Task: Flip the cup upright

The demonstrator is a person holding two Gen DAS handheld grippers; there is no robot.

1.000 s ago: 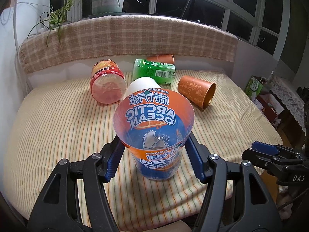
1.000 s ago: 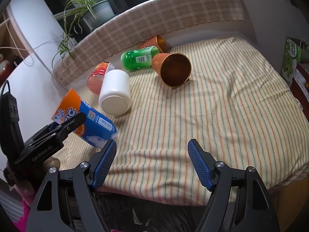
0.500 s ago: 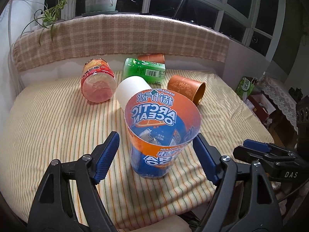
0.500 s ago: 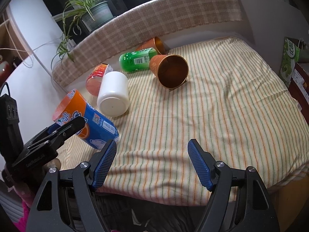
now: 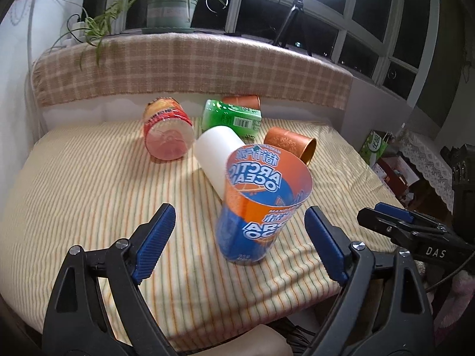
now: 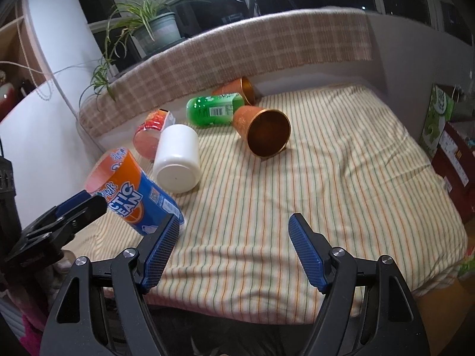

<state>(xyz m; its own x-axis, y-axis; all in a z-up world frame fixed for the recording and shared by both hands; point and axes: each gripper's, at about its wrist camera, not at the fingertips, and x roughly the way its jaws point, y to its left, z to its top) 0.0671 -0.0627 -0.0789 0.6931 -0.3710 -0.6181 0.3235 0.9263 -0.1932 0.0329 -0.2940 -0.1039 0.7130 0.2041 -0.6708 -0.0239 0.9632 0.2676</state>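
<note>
Arctic Ocean cup (image 5: 261, 204), the orange-and-blue printed plastic one, stands mouth-up and leaning a little on the striped yellow bedspread (image 5: 89, 184), near its front edge! The left wrist view looks straight into its open mouth; the right wrist view catches its side instead (image 6: 133, 192), lettering and sticker showing, base on the cloth. Just behind it lies a white cylindrical plastic cup (image 5: 216, 154) on its side, touching or nearly so, hard to call. Further back, toward the rear edge: a red-labelled clear cup (image 5: 167, 132), a green printed cup (image 5: 231, 117), and two copper-coloured metal cups (image 5: 291, 145) (image 5: 242, 101), all tipped over. A beige checked blanket (image 5: 193, 68) drapes the ledge behind, with a potted spider plant (image 5: 169, 9) on it and dark windows beyond. Left gripper (image 5: 239, 240) is spread wide, blue pads either side of the cup and clear of it, holding nothing. Right gripper (image 6: 234, 250) gapes equally wide over bare bedspread at the front edge, empty.
</note>
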